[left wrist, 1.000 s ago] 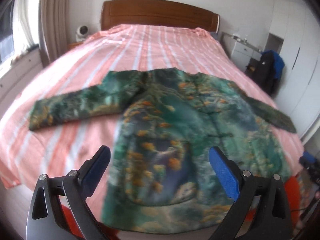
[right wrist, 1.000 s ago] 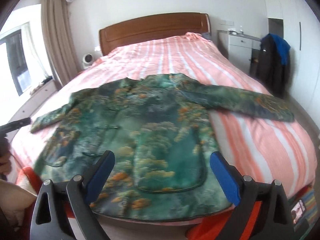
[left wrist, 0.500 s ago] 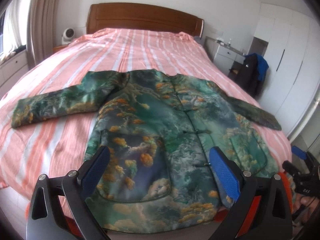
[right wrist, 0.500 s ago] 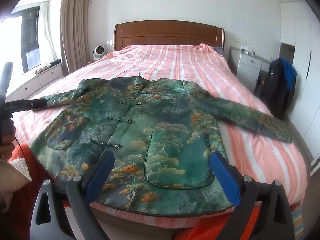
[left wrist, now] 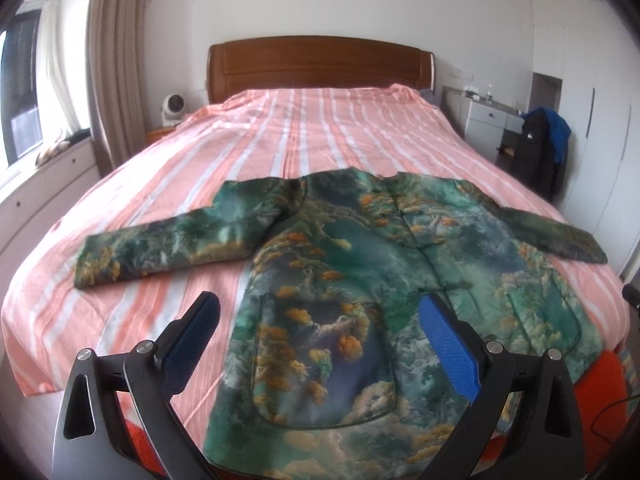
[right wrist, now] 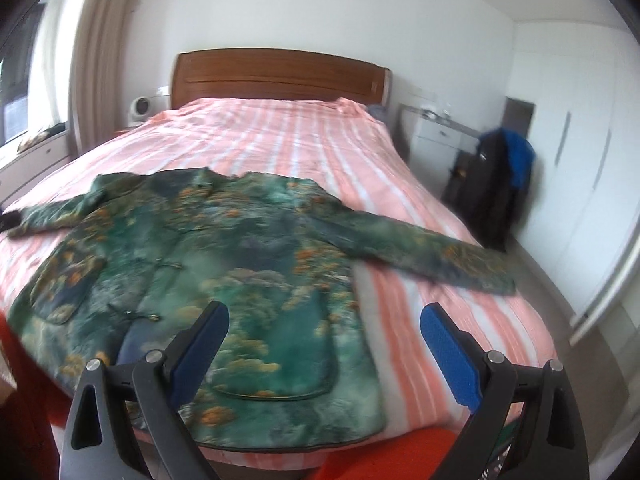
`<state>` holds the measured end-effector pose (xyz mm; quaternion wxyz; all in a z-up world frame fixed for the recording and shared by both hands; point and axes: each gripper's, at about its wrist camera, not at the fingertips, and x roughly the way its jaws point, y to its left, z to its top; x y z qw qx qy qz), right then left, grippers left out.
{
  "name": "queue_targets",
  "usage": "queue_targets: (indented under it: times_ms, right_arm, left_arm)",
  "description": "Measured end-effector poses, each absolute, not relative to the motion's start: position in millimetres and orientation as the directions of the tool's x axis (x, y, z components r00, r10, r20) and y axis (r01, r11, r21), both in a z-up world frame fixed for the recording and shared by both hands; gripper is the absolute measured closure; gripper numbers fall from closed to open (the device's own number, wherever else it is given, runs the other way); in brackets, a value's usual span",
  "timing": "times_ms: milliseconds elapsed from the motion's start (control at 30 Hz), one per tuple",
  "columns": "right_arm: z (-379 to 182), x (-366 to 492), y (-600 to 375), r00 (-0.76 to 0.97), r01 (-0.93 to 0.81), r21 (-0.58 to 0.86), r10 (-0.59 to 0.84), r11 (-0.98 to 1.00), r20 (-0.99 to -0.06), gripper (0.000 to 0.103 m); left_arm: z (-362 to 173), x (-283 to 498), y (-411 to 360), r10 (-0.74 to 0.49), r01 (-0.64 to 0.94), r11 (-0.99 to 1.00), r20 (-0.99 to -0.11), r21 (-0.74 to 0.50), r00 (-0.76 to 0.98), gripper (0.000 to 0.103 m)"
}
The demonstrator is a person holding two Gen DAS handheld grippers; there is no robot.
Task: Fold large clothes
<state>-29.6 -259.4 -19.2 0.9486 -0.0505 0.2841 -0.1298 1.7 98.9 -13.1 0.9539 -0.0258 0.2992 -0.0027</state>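
Left gripper (left wrist: pixel 318 344): blue pads spread wide, nothing between them, hanging above the foot of the bed (left wrist: pixel 320 128). Beyond the left finger (left wrist: pixel 192 338), bare striped sheet, then the jacket's left sleeve (left wrist: pixel 168 246), stretched flat and well apart from the tips. Between the fingers, the left front panel of the green printed jacket (left wrist: pixel 360 280), patch pocket (left wrist: pixel 320 360) directly ahead, hem nearest. Past the right finger (left wrist: pixel 448 350), the button line and the other pocket.

Right gripper (right wrist: pixel 324 348): pads likewise parted and empty, not touching cloth. Ahead of the left finger (right wrist: pixel 200 344), the jacket (right wrist: pixel 224 264) lying face up, hem draped at the bed's near edge. Between the fingers, the right pocket and side seam. Beyond the right finger (right wrist: pixel 448 354), bare sheet and the right sleeve (right wrist: pixel 424 256), reaching out towards the mattress edge, well away from the tips.

Likely risks, judged from this layout:
- Pinching only the pocket flap or top layer instead of the full padded thickness; back panel left behind, fold bunched.
- Snagging the sheet along with a sleeve cuff, flat as both lie; bedding dragged into the fold.
- Uneven grabs by the two grippers; crooked crease.
- Hem so close to the edge; a pull towards the fingers probably sliding the whole garment off the bed.
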Motion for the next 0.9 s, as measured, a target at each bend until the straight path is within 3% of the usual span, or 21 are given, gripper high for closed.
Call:
queue_targets:
  times_ms: [900]
  right_arm:
    - [-36,-21,-316,0.682,0.384,-0.157,-0.394,0.910,-0.616,0.007]
  left_arm:
    - [-29,9,95,0.015,-0.010,1.000,-0.616,0.011,0.788,0.002]
